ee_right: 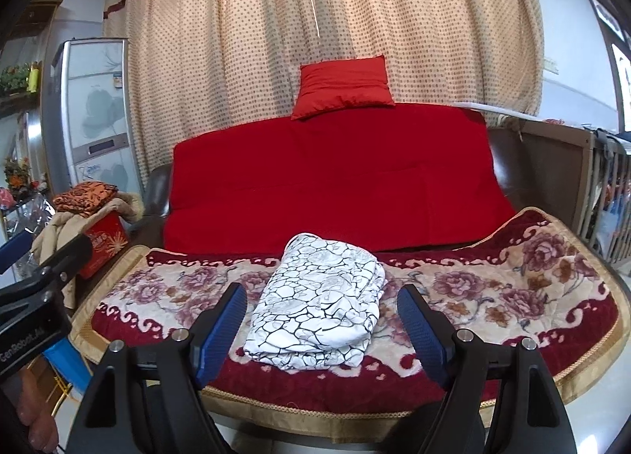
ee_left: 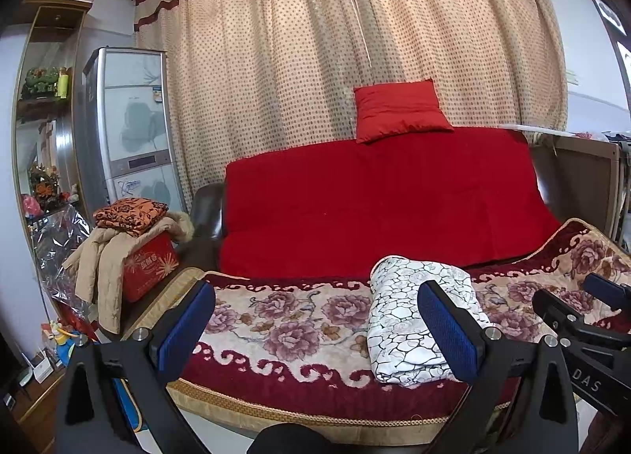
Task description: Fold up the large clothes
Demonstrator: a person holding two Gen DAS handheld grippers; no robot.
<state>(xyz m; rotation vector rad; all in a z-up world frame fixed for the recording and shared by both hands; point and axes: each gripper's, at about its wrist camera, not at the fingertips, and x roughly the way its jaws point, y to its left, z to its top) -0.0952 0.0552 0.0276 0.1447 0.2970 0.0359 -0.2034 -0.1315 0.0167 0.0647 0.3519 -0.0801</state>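
A white garment with a black crackle print [ee_right: 319, 304] lies folded into a thick rectangle on the floral blanket [ee_right: 512, 292] that covers the low table. My right gripper [ee_right: 323, 312] stands open in front of it, its blue pads apart on either side of the bundle and not touching it. In the left wrist view the same folded garment [ee_left: 406, 320] lies right of centre. My left gripper [ee_left: 315, 316] is open too, with nothing between its fingers; its right pad [ee_left: 445, 332] overlaps the bundle's edge in the picture. The right gripper's body [ee_left: 583, 320] shows at that view's right edge.
Behind the table stands a sofa under a red cover [ee_right: 335, 186] with a red cushion [ee_right: 343, 85] on top. At the left a red box [ee_left: 152, 265] bears a beige coat and an orange patterned cloth [ee_left: 130, 213]. A tall cabinet unit [ee_left: 130, 127] and dotted curtains [ee_left: 355, 40] lie beyond.
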